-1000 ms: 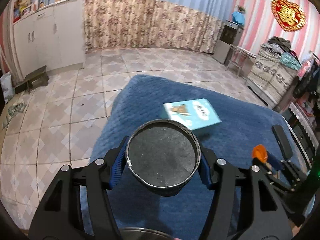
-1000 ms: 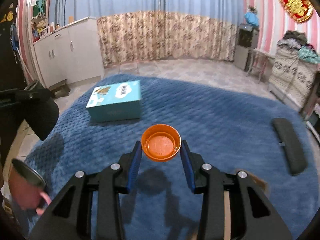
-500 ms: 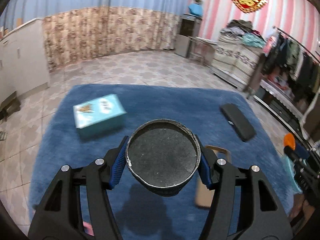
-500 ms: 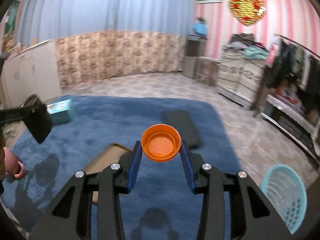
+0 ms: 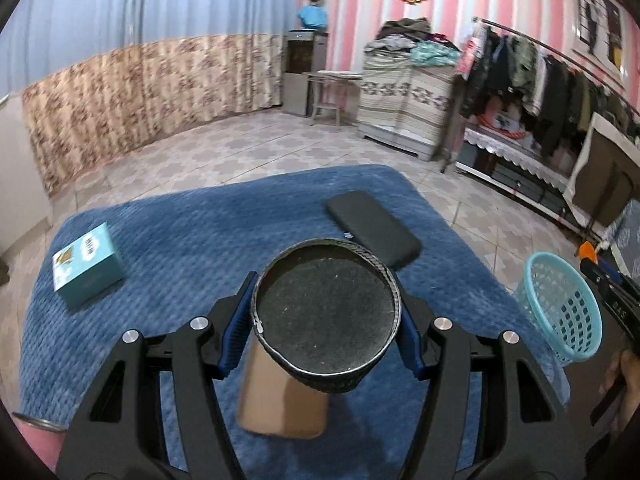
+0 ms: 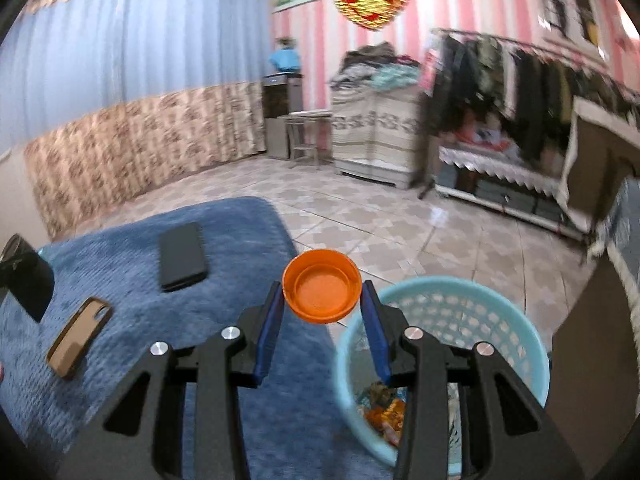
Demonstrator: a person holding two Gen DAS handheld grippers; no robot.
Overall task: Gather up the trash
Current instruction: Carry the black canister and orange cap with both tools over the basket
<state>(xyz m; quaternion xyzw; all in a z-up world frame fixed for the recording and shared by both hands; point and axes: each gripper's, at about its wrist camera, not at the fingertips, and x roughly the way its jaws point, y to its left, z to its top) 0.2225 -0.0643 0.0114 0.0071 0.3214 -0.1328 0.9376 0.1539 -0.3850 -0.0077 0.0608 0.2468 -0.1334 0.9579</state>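
Cap: orange cap (image 6: 321,292) pinched in your right tongs (image 6: 322,312), just over the near rim of the blue basket (image 6: 516,344).
Cup: black cup (image 5: 326,316) clamped in your left tongs (image 5: 324,320), above the blue-covered desk (image 5: 180,240).
Basket: wrappers inside, off the desk's right edge.

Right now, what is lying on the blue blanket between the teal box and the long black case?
Nothing in the left wrist view: between the teal cardboard box and the long black case lies only bare blue quilted blanket.
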